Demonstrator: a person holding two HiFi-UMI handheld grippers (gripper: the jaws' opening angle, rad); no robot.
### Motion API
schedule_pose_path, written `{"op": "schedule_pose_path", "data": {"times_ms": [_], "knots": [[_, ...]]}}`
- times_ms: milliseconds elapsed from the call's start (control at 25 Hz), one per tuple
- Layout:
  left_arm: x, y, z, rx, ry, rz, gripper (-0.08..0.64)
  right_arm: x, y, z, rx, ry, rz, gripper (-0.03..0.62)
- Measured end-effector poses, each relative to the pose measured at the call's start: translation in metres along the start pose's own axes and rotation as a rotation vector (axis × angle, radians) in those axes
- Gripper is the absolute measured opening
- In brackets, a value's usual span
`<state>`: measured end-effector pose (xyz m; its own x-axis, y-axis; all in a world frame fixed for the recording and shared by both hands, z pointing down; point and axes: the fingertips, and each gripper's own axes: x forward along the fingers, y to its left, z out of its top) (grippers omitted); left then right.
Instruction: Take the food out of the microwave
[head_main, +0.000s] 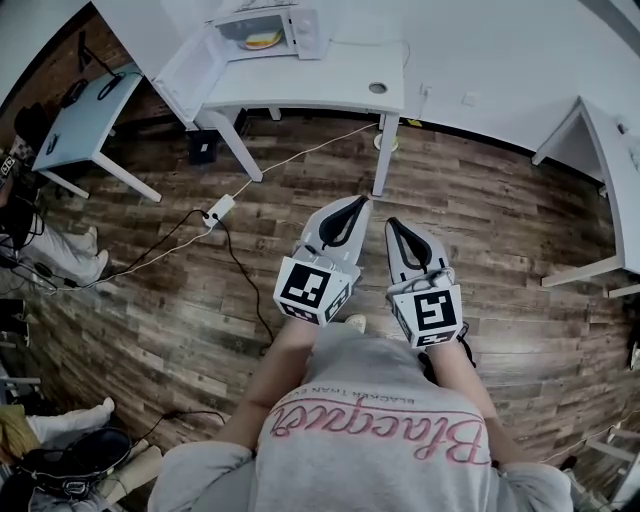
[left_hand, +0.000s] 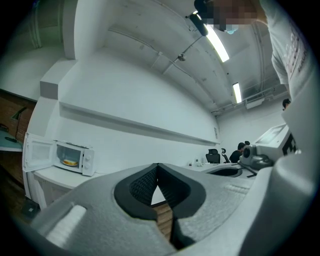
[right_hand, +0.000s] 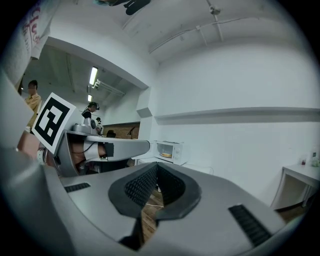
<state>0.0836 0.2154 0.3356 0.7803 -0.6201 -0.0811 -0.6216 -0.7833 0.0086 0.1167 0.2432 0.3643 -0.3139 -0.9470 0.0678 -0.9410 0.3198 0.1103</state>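
Note:
A white microwave stands on a white table at the far end of the room. Its door hangs open to the left. Yellow food on a plate lies inside. The left gripper view shows the microwave and the food small and far off, and so does the right gripper view, with microwave and food. My left gripper and right gripper are side by side over the wooden floor, well short of the table. Both are shut and hold nothing.
A power strip with cables lies on the floor between me and the table. A pale blue table stands at the left and a white desk at the right. Seated people's legs are at the left edge.

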Motion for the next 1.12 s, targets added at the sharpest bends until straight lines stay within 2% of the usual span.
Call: {"op": "schedule_pose_path", "data": {"times_ms": [280,800,1120], "knots": [[0.003,0.042,-0.005,0.000,0.008,0.022,0.005,0.042,0.009,-0.005,0.001,0.018,0.024,0.011],[0.000,0.118,-0.019,-0.047,0.002,0.181,0.005,0.105,0.027,-0.008,-0.023,0.046,0.159,0.011],[0.018,0.153,-0.023,-0.039,0.002,0.242,0.005,0.148,0.022,-0.009,-0.024,0.032,0.226,0.011]]}}
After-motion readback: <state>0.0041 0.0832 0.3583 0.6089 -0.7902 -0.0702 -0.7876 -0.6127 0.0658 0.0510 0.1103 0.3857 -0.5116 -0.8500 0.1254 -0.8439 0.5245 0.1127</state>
